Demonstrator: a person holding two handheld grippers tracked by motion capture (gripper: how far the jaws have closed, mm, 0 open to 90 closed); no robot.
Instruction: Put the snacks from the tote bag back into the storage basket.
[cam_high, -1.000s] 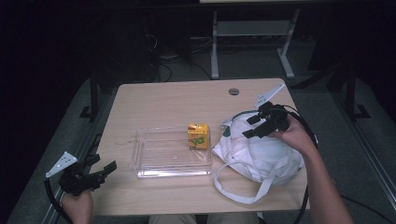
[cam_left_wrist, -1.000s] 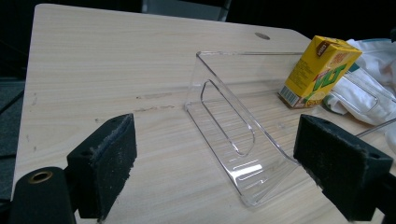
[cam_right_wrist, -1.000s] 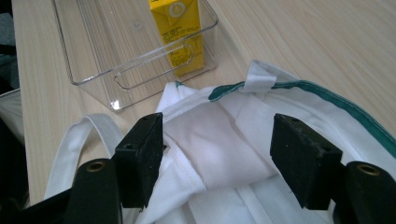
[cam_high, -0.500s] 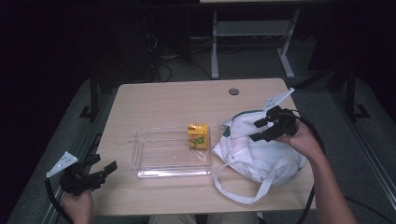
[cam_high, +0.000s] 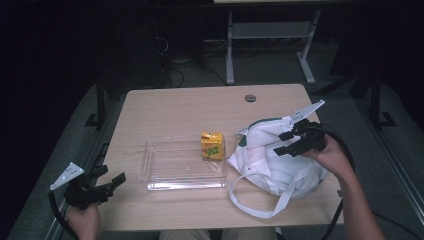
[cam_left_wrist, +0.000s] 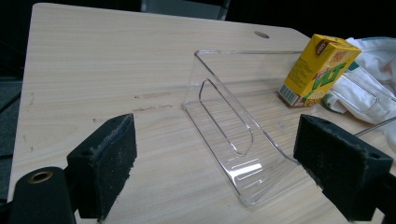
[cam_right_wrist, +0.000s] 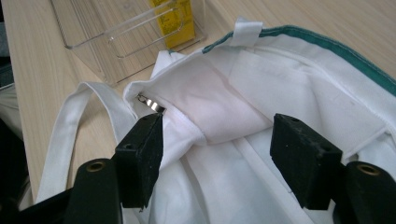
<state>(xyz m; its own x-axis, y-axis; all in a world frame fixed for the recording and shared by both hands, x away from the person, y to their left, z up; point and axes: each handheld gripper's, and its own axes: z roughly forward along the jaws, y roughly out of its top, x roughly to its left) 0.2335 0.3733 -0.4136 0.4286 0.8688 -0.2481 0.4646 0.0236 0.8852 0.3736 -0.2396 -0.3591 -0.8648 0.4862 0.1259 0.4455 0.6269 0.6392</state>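
A white cloth bag (cam_high: 280, 160) with a green-trimmed mouth lies at the table's right side, its strap (cam_high: 260, 205) trailing toward the front edge. My right gripper (cam_high: 287, 142) hovers open just over the bag's top; in the right gripper view its jaws straddle the bag's white lining (cam_right_wrist: 219, 116) with nothing pinched. A yellow drink carton (cam_high: 211, 145) stands upright at the far right corner of a clear plastic tray (cam_high: 165, 180). My left gripper (cam_high: 107, 182) is open at the table's front left corner, facing the tray (cam_left_wrist: 224, 140) and the carton (cam_left_wrist: 317, 70).
A round cable hole (cam_high: 250, 98) sits near the table's far edge. Bare wood (cam_high: 175, 110) lies behind the tray. A metal clip (cam_right_wrist: 150, 103) shows at the bag's edge. Beyond the table stand a frame's legs (cam_high: 230, 60) and cables on the dark floor.
My right gripper has drifted to the right and toward me over the bag, and the bag's top has shifted under it. The left gripper has stayed put.
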